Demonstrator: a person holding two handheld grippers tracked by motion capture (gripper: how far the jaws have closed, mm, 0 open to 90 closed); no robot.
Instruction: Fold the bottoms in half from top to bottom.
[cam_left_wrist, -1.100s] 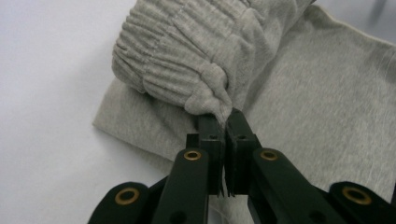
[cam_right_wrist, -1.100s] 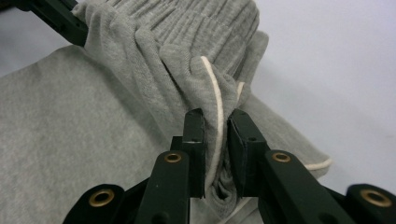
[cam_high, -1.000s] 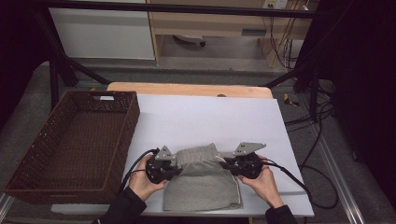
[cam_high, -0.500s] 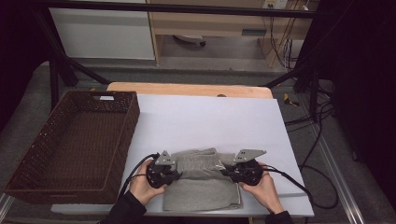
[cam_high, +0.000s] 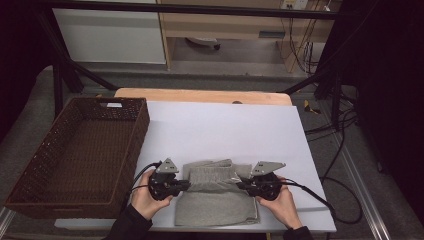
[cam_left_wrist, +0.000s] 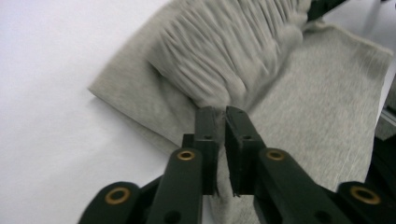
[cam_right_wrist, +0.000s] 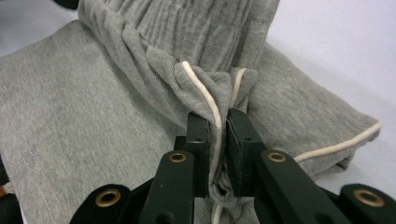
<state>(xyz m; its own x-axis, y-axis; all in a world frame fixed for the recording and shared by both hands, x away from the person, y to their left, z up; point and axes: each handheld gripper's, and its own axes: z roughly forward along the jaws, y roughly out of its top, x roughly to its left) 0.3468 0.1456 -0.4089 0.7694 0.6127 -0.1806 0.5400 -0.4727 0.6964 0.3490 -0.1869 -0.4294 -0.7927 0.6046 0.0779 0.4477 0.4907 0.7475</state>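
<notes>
On the white counter (cam_high: 225, 125), near its front edge, lies a folded grey ribbed-knit garment (cam_high: 216, 200); brown wicker basket (cam_high: 75, 155) alongside at left. Left claw (cam_high: 186, 184) and right claw (cam_high: 240, 185) each clench bunched fabric at opposite sides.

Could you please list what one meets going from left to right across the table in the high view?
Wicker basket → left gripper → grey garment → right gripper → black cable.

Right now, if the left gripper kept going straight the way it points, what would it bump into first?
The left gripper is already shut on the folded grey knit garment. Straight on lies more of its bunched ribbed fold, then probably the right gripper pinching the opposite end.
</notes>
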